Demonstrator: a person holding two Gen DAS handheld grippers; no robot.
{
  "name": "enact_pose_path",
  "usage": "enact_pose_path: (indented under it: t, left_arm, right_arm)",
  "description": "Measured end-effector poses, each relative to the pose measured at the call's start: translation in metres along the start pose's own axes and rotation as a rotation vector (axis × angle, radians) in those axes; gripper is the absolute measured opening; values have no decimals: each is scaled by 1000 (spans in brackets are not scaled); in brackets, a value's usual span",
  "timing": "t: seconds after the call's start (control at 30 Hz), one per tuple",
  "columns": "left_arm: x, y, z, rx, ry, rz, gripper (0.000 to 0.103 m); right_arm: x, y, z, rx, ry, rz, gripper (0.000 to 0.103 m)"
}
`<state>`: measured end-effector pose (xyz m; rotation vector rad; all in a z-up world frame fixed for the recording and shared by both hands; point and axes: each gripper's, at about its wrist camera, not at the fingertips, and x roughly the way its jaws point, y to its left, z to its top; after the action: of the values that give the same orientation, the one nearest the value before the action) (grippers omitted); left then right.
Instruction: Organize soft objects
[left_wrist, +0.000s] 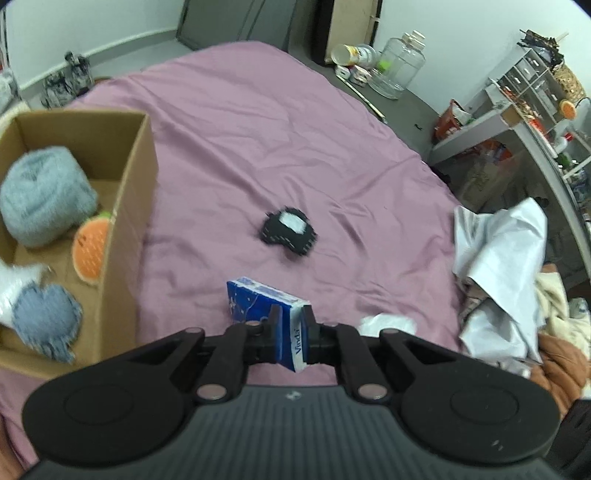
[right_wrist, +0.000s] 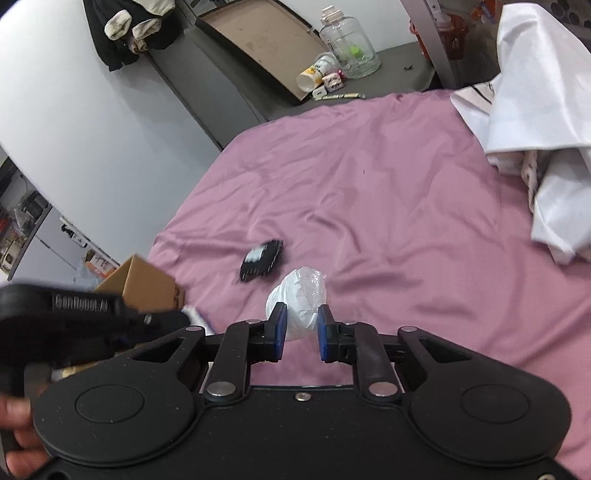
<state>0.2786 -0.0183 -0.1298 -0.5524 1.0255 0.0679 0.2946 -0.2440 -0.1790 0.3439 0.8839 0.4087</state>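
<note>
1. The left tool (left_wrist: 291, 325) is clamped on a blue tissue pack (left_wrist: 266, 306) at the lower centre of the left wrist view; the pack's near end is hidden between the jaws and the brand lettering is only partly readable.
2. The right tool (right_wrist: 300, 332) has a white plastic bag (right_wrist: 298, 295) between its blue pads (right_wrist: 280, 328); whether the pads actually press on it is hard to tell, as the bag's near end is hidden behind them.
3. A black pouch with a white patch (left_wrist: 289, 230) lies blurred on the pink bed sheet (left_wrist: 258, 129), mid-frame, apart from both tools.
4. At the left edge, an open cardboard box (left_wrist: 129, 206) is cut off by the frame. Inside it sit a fluffy grey-blue bundle (left_wrist: 44, 199), an orange slice-shaped plush (left_wrist: 90, 247) and a denim heart-shaped piece (left_wrist: 46, 319), all soft-focused.
5. Crumpled white cloth (left_wrist: 498, 266) lies at the right, partly out of frame.
6. In the right wrist view, lower left, a hand (right_wrist: 16, 435) is blurred and cropped.
</note>
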Motion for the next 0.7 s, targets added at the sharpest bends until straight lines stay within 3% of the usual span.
enact_pose_path:
  t: [0.13,0.47,0.7]
  left_arm:
    - [2,2,-9,-10,37,-20,8]
    - [-1,18,-15,27,51,76,13]
    - [8,20,-13,75,34,111,40]
  right_arm:
    - [-7,5,-19,1,40,32,18]
    - [15,34,-34,-68,112,100,17]
    - [25,42,-40,-98,146,102,17]
